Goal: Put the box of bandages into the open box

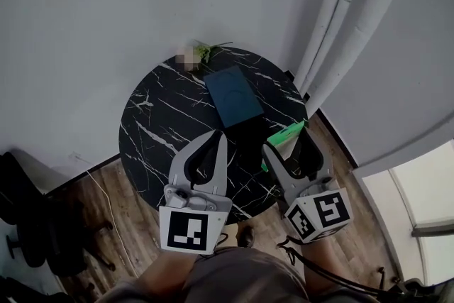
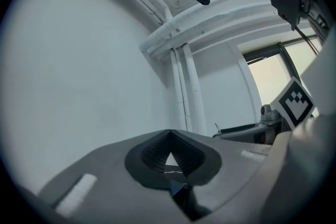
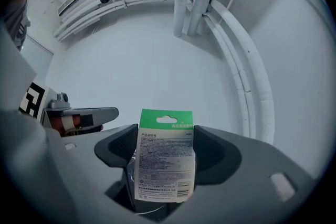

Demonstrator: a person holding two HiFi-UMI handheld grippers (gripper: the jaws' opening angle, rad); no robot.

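A round black marble table (image 1: 152,124) carries a flat dark teal box (image 1: 234,97) near its far right side. The green and white box of bandages (image 1: 284,135) hangs above the table's near right edge, with my right gripper (image 1: 289,142) shut on it. In the right gripper view the box of bandages (image 3: 165,165) stands upright between the pads (image 3: 210,152) of the right gripper (image 3: 166,129), printed side toward the camera. My left gripper (image 1: 218,135) hovers over the table's near edge beside it, and in its own view the left gripper (image 2: 168,132) has its tips together, holding nothing.
White pipes (image 1: 340,18) run down the wall right of the table. A small green sprig (image 1: 204,51) lies at the table's far edge. A dark chair (image 1: 28,223) stands on the wood floor at the left, with a thin cable (image 1: 106,202) nearby.
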